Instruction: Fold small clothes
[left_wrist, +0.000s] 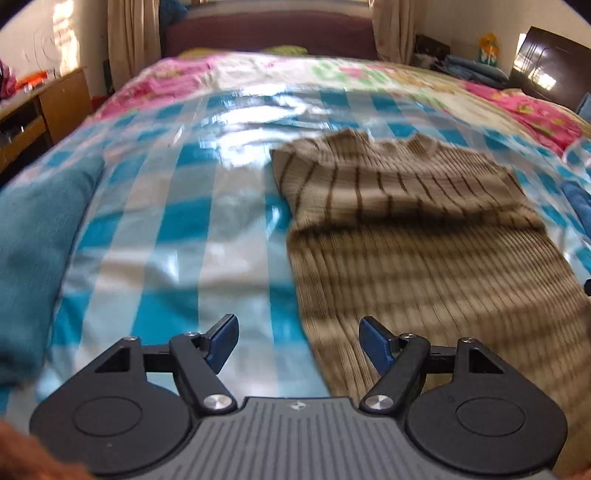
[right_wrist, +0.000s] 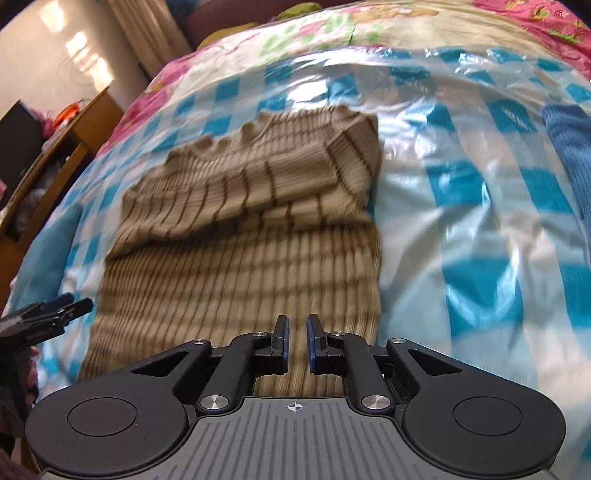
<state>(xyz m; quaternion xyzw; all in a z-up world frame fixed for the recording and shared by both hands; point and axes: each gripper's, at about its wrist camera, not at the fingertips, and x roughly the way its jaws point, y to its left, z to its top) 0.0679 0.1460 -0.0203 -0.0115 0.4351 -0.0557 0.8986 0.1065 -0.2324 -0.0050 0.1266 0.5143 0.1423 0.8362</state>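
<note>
Bed (left_wrist: 229, 221) under glossy blue-checked plastic sheet (right_wrist: 461, 221). Striped tan sweater (right_wrist: 251, 236) lies flat on it, top part folded over. Left gripper (left_wrist: 297, 341) spread wide, empty. Right gripper (right_wrist: 297, 343) slightly parted above sweater hem, pinching nothing.

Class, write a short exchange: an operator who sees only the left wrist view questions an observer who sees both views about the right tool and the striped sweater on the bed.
Operator: Where is the right tool? My view does not show it.
Observer: Over the near end of the striped sweater, right of its middle.
Operator: Is it gripping the cloth?
Observer: No. Its jaws stand a narrow gap apart with nothing between them.
</note>
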